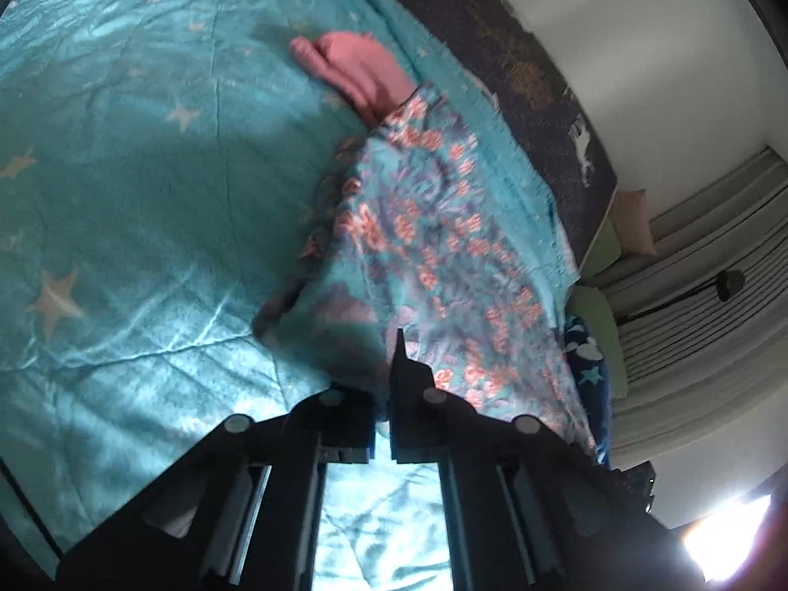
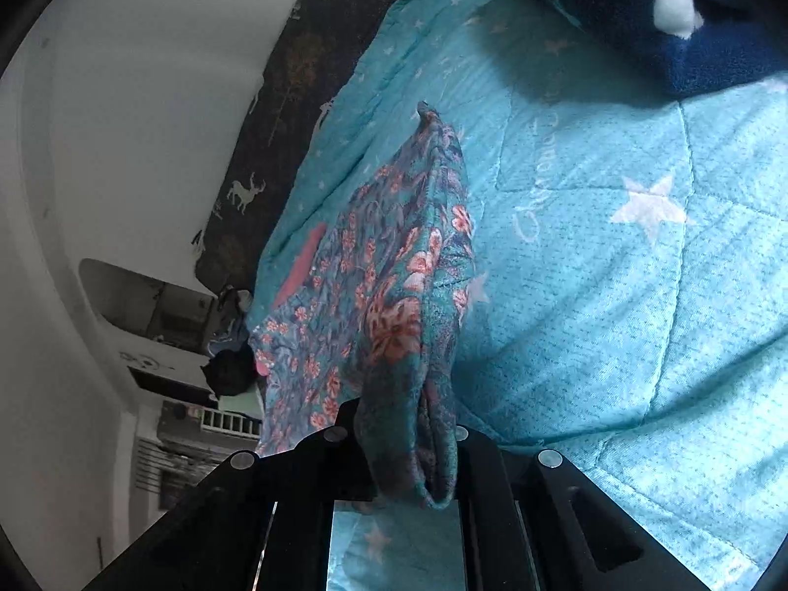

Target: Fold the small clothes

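Note:
A small teal garment with a pink floral print (image 1: 433, 246) hangs stretched between both grippers above the bed. My left gripper (image 1: 384, 394) is shut on one edge of it, the cloth draping away up and right. My right gripper (image 2: 413, 438) is shut on a bunched edge of the same floral garment (image 2: 394, 285), which hangs over the jaws. A pink piece of clothing (image 1: 359, 74) lies on the quilt beyond the garment; a sliver of it shows in the right wrist view (image 2: 300, 261).
A teal quilt with white stars (image 1: 123, 172) covers the bed (image 2: 615, 271). A dark deer-print blanket (image 1: 517, 64) runs along the wall side. A navy fleece item with a white pompom (image 2: 665, 15) lies on the quilt. Curtains (image 1: 699, 295) and a shelf (image 2: 162, 305) stand beyond the bed.

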### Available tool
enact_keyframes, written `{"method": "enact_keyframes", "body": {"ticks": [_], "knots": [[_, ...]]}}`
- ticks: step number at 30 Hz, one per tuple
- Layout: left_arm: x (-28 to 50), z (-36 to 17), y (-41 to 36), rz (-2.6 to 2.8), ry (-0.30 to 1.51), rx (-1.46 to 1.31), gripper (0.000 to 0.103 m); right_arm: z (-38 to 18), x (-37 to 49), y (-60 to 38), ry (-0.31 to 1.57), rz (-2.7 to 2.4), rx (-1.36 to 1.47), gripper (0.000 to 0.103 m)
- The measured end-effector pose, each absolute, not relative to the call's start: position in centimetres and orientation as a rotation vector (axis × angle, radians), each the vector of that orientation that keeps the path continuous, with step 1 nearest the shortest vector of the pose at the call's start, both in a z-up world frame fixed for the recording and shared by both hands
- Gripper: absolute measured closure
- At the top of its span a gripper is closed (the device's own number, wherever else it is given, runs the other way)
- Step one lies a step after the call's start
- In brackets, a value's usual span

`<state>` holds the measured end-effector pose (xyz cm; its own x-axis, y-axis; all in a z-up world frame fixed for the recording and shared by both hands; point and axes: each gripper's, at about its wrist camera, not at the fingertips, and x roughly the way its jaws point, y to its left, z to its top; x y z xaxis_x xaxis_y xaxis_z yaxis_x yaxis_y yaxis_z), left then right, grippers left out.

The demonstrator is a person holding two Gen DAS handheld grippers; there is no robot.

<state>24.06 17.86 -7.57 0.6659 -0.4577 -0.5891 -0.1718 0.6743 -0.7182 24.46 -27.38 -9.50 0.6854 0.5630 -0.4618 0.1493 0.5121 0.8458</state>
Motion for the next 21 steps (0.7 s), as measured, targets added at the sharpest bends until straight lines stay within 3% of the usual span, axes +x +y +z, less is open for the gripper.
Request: {"method": "enact_keyframes", "body": {"ticks": [6,10,17,21], "knots": [[19.1,-2.7,17.5,-0.266,0.780,-0.751,0.099,-4.5,21.4,-26.9,0.741,0.356,0.943,0.096],[14.7,-2.6,17.1,-0.261,0.816,-0.656,0.099,-2.6,16.6,-26.8,0.782,0.342,0.806,0.096],[9.1,-5.9,14.8,-0.199,0.964,-0.420,0.098,-7.1,9.4,-27.1,0.986,0.207,0.728,0.095],[8.1,-6.6,15.5,-0.167,0.982,-0.397,0.095,-8.6,7.2,-28.7,1.010,0.167,0.792,0.092]]}}
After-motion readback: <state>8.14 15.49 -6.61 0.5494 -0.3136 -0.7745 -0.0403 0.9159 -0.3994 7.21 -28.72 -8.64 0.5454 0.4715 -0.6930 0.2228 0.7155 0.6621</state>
